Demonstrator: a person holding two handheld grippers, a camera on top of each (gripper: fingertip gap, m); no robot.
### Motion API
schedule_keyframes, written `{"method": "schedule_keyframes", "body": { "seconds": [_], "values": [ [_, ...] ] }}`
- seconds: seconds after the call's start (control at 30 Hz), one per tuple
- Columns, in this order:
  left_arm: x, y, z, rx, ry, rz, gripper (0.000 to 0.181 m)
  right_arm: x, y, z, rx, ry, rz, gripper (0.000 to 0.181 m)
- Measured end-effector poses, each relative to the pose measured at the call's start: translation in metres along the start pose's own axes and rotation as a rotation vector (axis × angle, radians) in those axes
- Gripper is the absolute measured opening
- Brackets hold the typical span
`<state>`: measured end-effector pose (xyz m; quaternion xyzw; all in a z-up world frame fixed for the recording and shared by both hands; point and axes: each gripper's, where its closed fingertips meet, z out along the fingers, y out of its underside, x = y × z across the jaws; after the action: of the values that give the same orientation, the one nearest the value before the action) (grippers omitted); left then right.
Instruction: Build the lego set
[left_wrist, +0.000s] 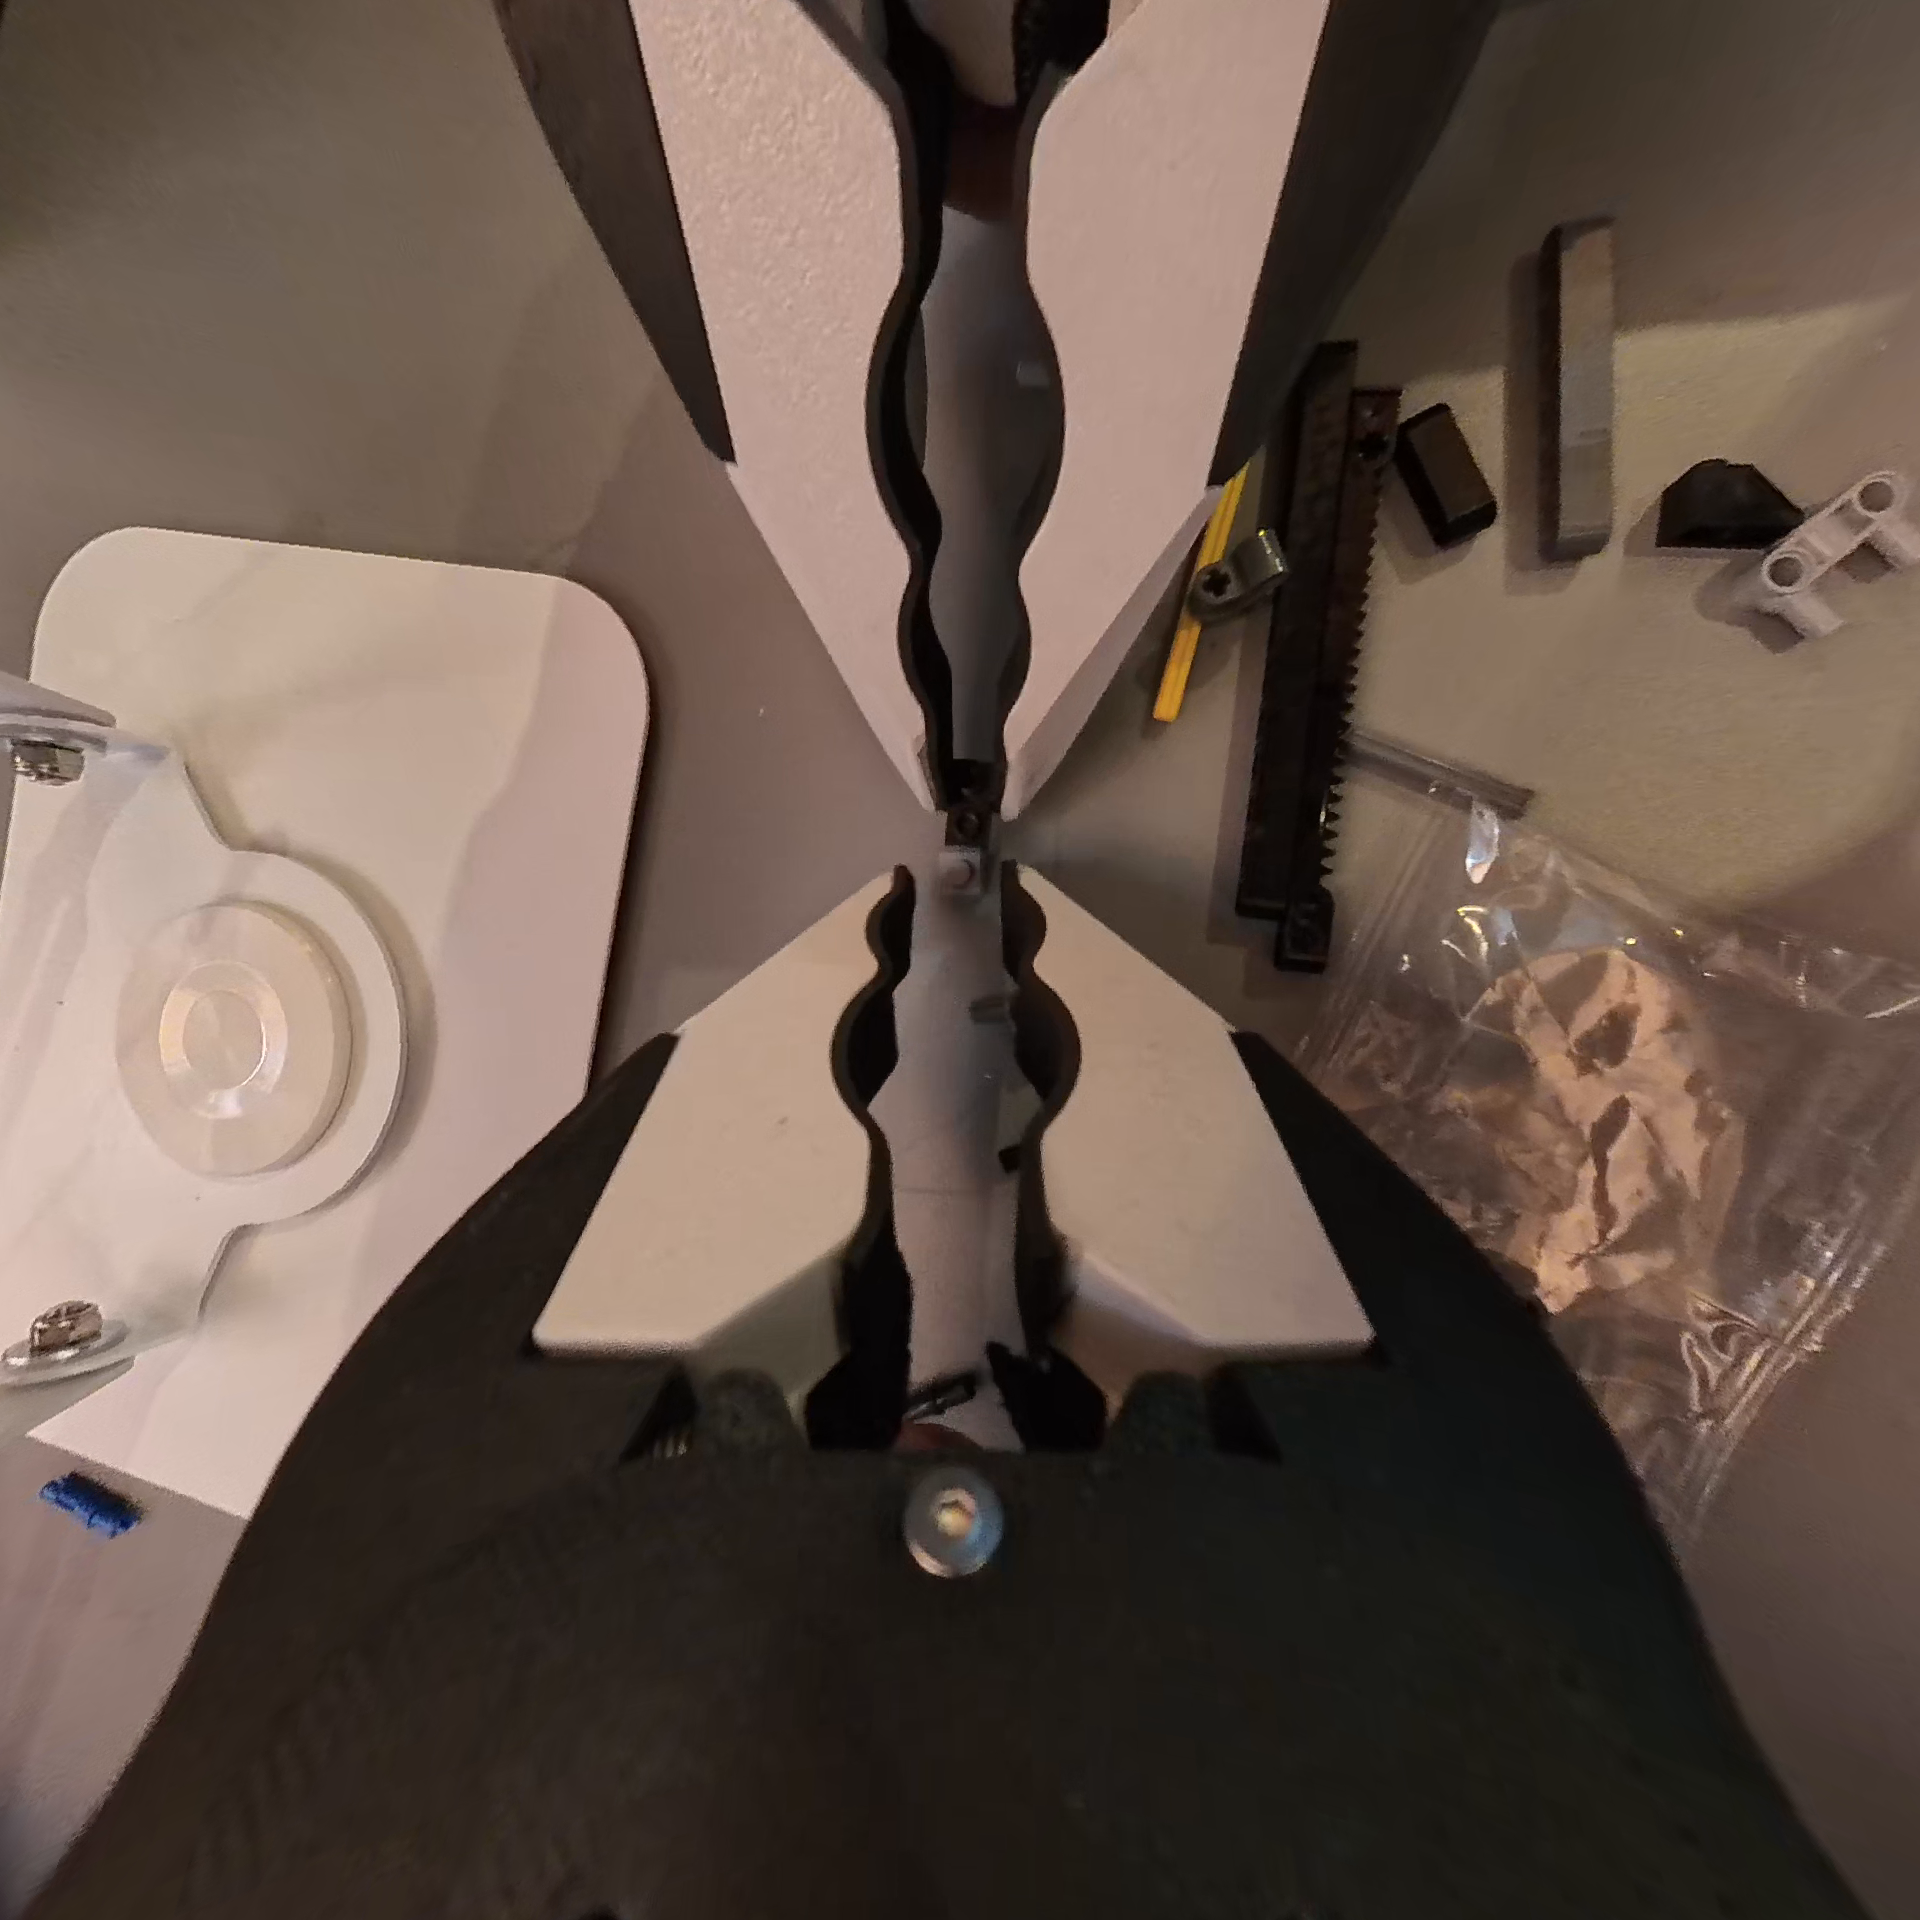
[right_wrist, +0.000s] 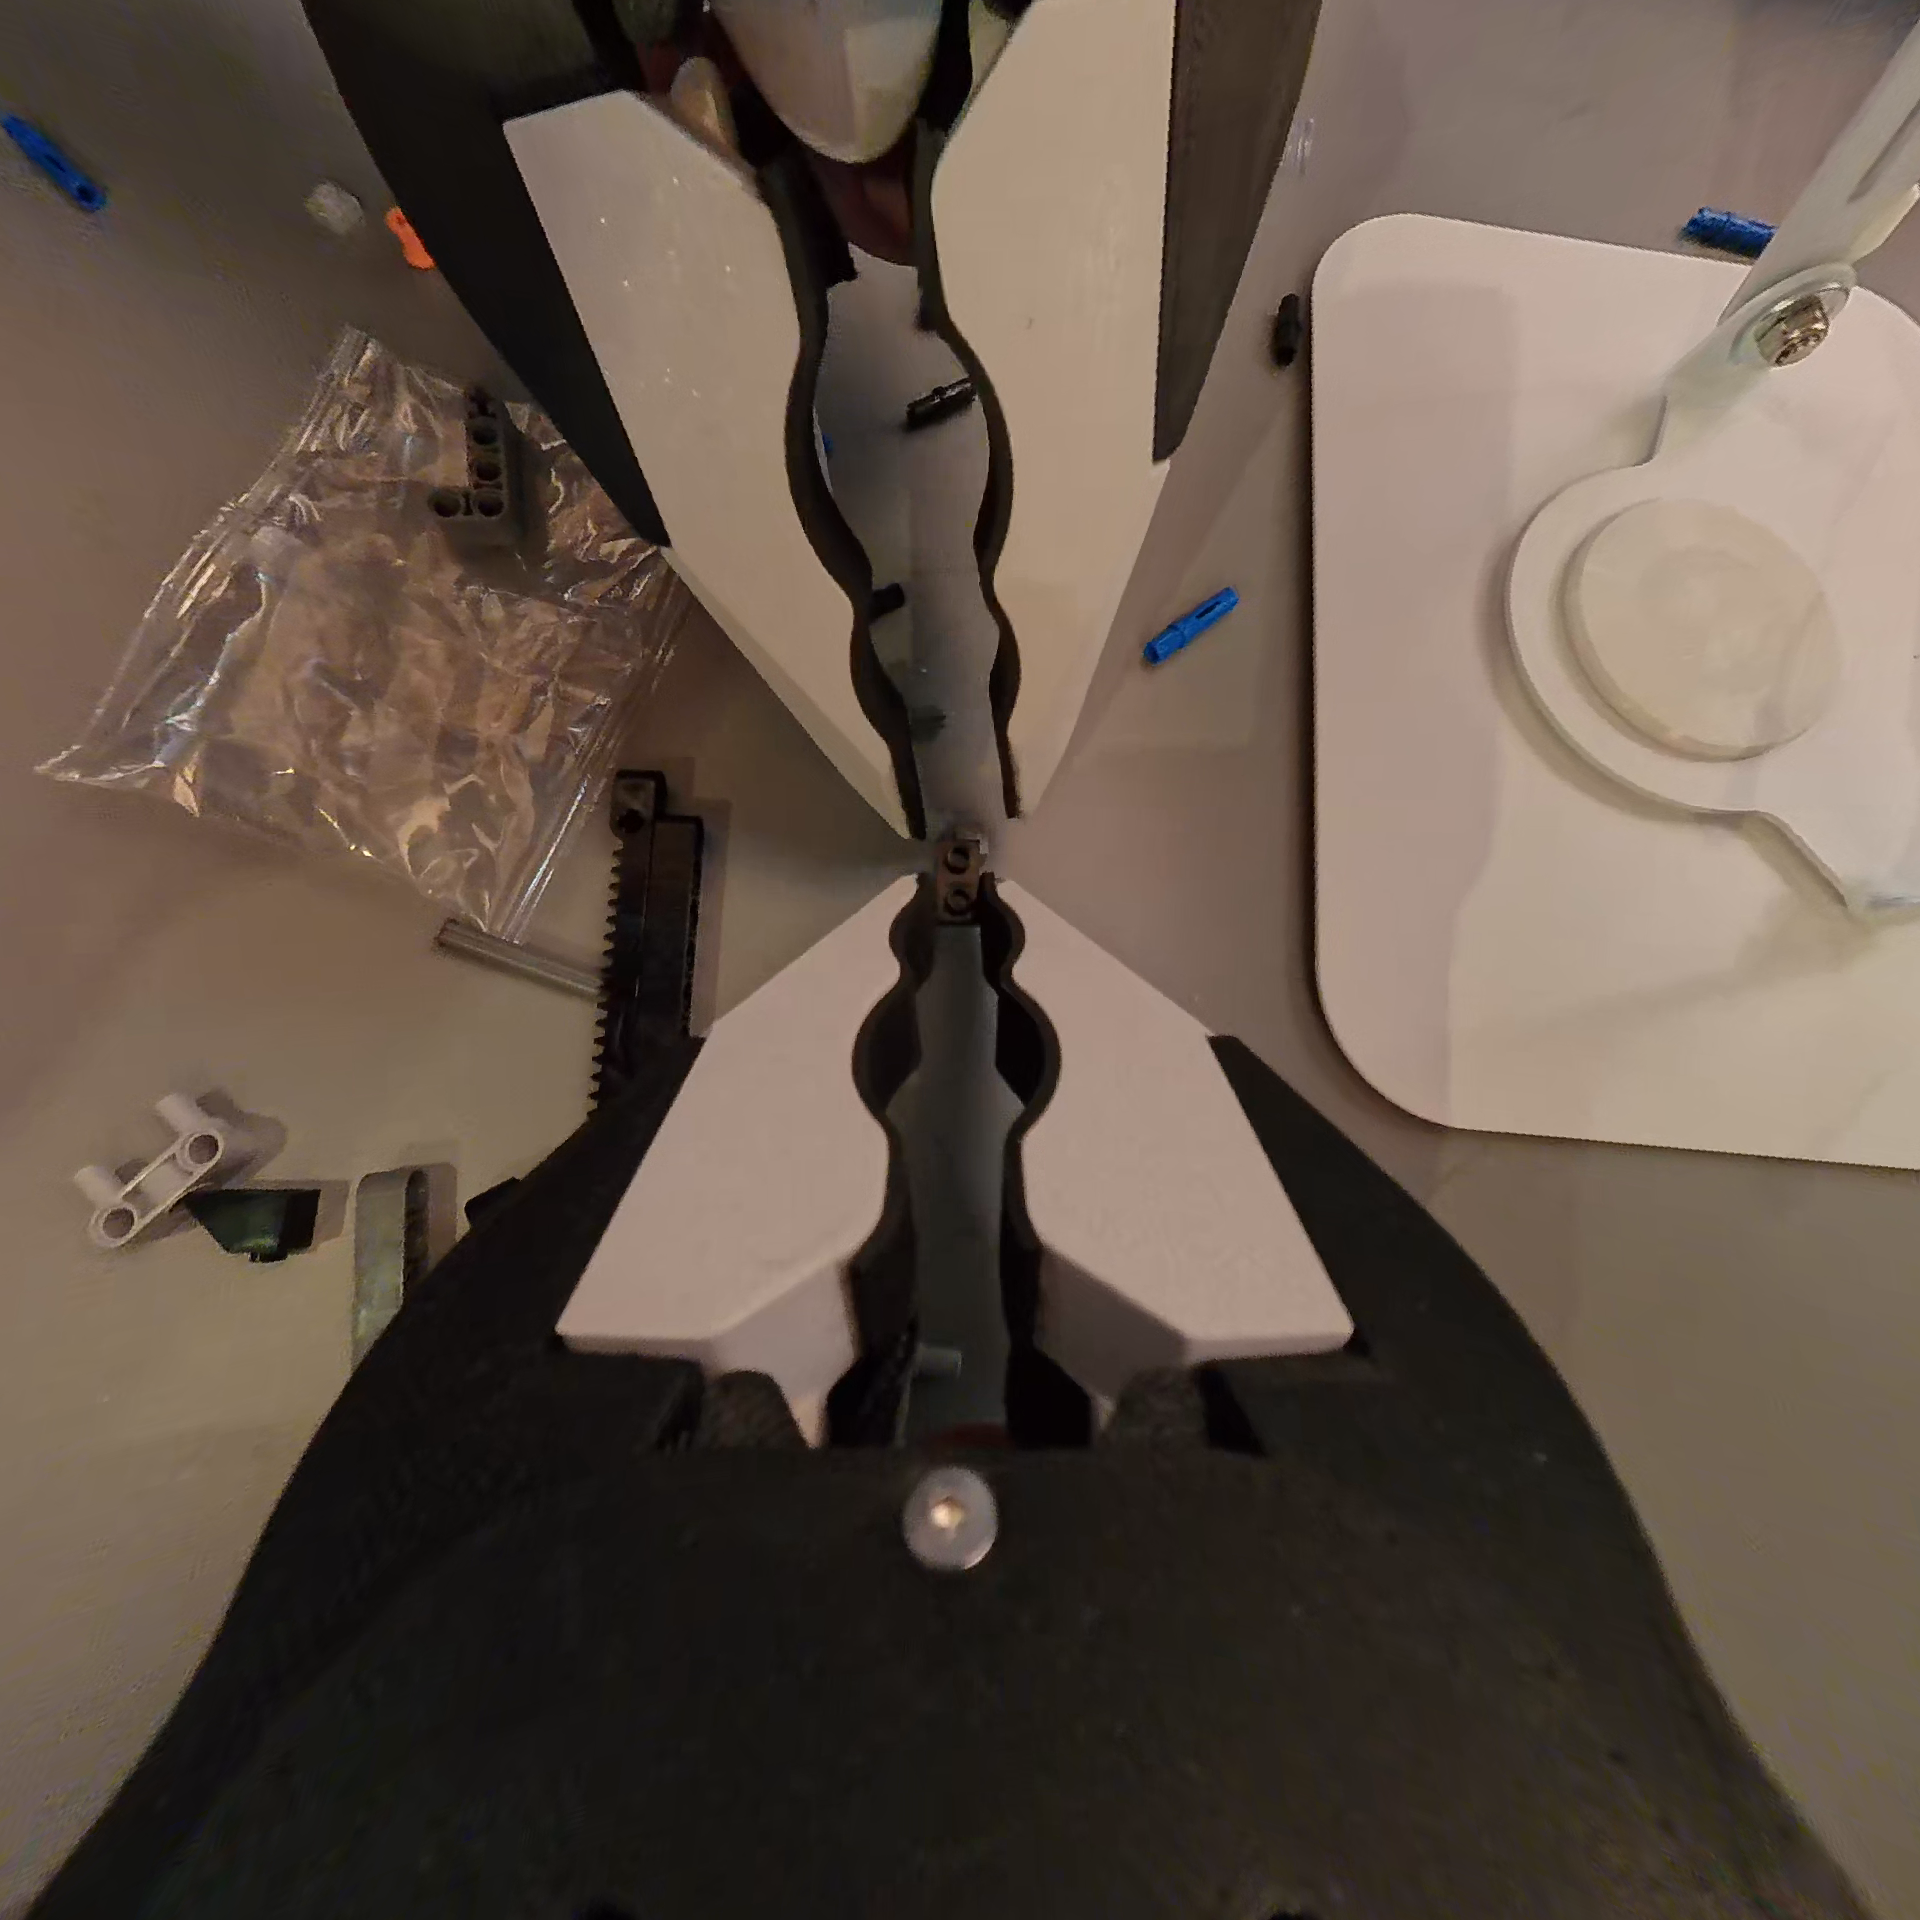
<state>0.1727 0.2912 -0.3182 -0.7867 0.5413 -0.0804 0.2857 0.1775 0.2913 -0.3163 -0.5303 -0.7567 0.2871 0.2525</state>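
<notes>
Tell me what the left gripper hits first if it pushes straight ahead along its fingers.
Most likely the right gripper, tip to tip with the left gripper. Small lego pieces sit pinched between them, so the way looks blocked; exact depth is unclear.

Hobby or lab workspace suggested: plain grey table (left_wrist: 312, 312) strewn with loose lego parts (left_wrist: 1309, 665), clear parts bag (right_wrist: 343, 665), white stand base (right_wrist: 1558, 831) with bolted acrylic bracket (left_wrist: 94, 1039).

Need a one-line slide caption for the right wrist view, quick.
Right gripper and left gripper meet tip to tip, pinching a small dark pin-hole piece above the grey table.
</notes>
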Motion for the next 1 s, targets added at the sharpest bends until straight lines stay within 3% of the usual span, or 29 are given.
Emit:
{"method": "schedule_keyframes", "body": {
  "seconds": [1.0],
  "values": [
    [-0.002,0.0,-0.007,0.032,-0.013,0.014,0.007,0.002,-0.003,0.009,-0.04,-0.015,-0.005,0.006]
  ]
}}
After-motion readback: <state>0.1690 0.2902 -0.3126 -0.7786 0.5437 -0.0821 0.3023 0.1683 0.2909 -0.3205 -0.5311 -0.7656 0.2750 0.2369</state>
